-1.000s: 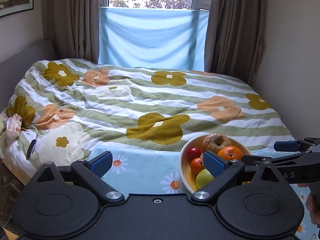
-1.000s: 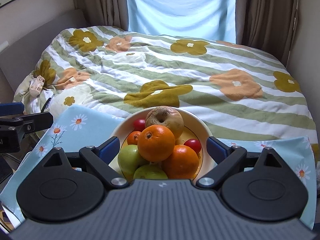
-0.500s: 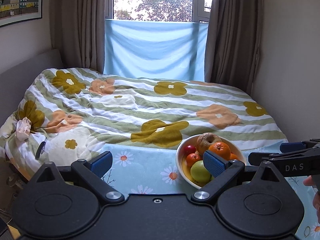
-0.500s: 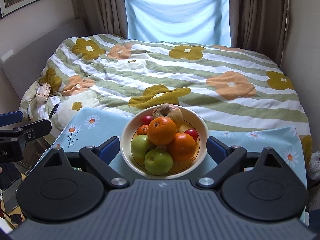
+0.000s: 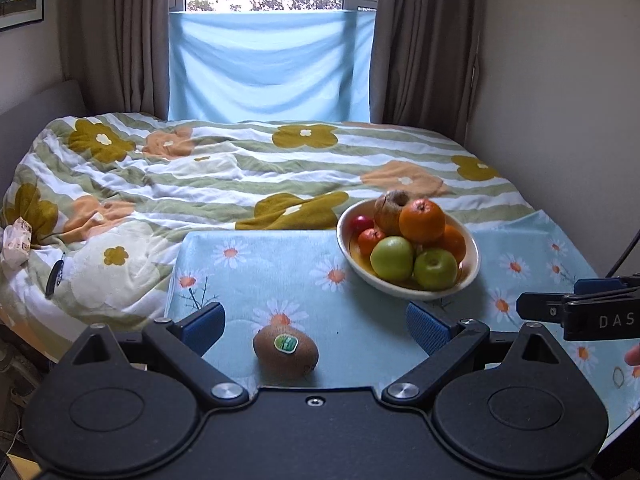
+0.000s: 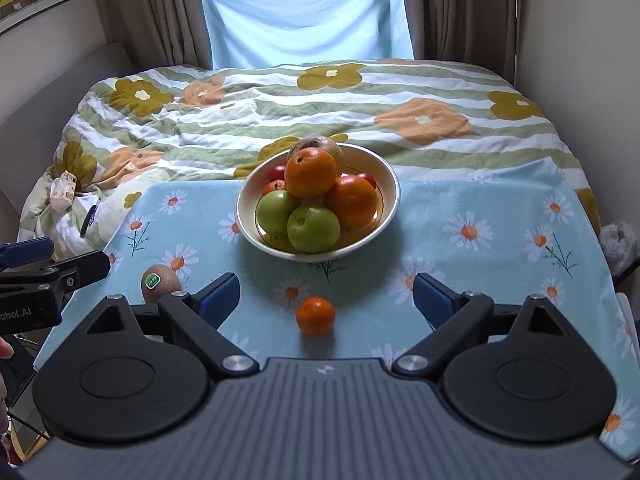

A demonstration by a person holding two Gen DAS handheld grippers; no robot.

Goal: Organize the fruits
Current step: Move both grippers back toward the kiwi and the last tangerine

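Fuzzy oval kiwi (image 5: 285, 351) lies between my left gripper's (image 5: 316, 325) wide jaws; smooth round tangerine (image 6: 315, 315) between my right gripper's (image 6: 326, 294) wide jaws.

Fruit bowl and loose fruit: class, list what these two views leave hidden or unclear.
- Left wrist view: the small orange is missing; the kiwi has its near side cut off by the gripper body.
- Right wrist view: the brown fruit sits mostly behind the top orange.
- Both views: the piled fruit covers the bowl floor.
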